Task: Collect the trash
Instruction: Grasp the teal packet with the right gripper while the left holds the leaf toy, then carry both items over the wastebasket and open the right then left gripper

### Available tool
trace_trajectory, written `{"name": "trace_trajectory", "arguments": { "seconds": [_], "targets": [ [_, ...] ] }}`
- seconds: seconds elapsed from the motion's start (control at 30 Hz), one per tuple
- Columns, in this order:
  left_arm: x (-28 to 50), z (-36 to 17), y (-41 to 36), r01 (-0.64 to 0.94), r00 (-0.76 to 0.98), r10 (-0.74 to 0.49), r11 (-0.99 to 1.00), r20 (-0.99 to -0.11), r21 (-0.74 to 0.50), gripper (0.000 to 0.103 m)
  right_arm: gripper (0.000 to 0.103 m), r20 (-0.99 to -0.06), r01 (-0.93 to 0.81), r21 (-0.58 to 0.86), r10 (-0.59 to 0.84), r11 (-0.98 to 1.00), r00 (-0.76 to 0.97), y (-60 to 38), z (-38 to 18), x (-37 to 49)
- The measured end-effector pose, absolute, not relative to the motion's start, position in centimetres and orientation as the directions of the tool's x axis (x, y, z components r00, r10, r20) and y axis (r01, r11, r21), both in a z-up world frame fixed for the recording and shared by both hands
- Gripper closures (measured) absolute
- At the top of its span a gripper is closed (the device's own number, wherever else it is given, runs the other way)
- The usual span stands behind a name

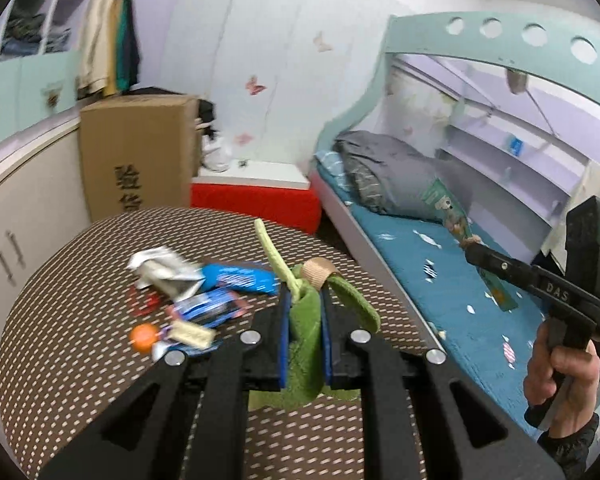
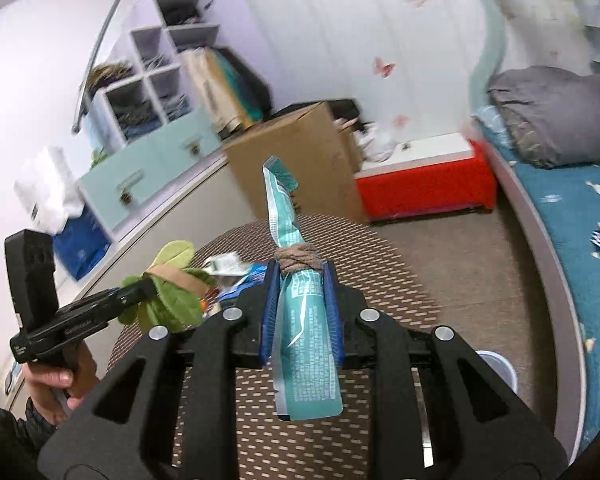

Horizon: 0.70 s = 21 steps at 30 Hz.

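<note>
At the centre of my right wrist view, my right gripper [image 2: 302,304] is clamped narrowly on a teal wrapper [image 2: 306,320] bound with a brown band, and in the lower middle of the left wrist view my left gripper [image 1: 305,336] pinches a green cloth bundle [image 1: 306,344]. Behind it, left of centre, loose wrappers [image 1: 204,288] lie on the round dotted table [image 1: 60,320]. I judge both loads should be carried level, grips kept firm, until a bin appears.

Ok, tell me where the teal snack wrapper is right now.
The long teal plastic wrapper is clamped in the right gripper, held above the round brown dotted table, right of the left gripper's green cloth.
</note>
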<state>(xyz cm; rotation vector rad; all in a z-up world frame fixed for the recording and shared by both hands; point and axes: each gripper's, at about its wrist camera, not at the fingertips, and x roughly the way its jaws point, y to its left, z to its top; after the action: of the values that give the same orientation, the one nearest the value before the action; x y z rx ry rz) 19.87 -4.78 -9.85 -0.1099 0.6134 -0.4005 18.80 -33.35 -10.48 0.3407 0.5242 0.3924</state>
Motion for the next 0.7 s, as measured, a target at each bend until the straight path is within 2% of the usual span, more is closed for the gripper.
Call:
{"name": "trace_trajectory", "arguments": {
  "seconds": [0.2,0.37,0.7],
  "targets": [
    [21.2,-9.0,-9.8,0.425,0.703,-0.467,0.881,-0.536,-0.210,0.091,0.081,-0.431,-0.118,0.446,0.328,0.887,0.840,-39.2,-12.0,19.0],
    [22.9,-9.8,-14.3,0.482,0.651,-0.516,0.848,-0.557,-0.222,0.091,0.081,-0.508,0.026,0.481,0.254,0.877,0.823,-43.5,-16.1,21.0],
    [27.8,-13.1,-22.8,0.551,0.537,-0.551,0.803,-0.639,-0.229,0.091,0.081,-0.630,0.181,0.517,0.229,0.837,0.742,-47.9,-24.5,24.8]
  ]
}}
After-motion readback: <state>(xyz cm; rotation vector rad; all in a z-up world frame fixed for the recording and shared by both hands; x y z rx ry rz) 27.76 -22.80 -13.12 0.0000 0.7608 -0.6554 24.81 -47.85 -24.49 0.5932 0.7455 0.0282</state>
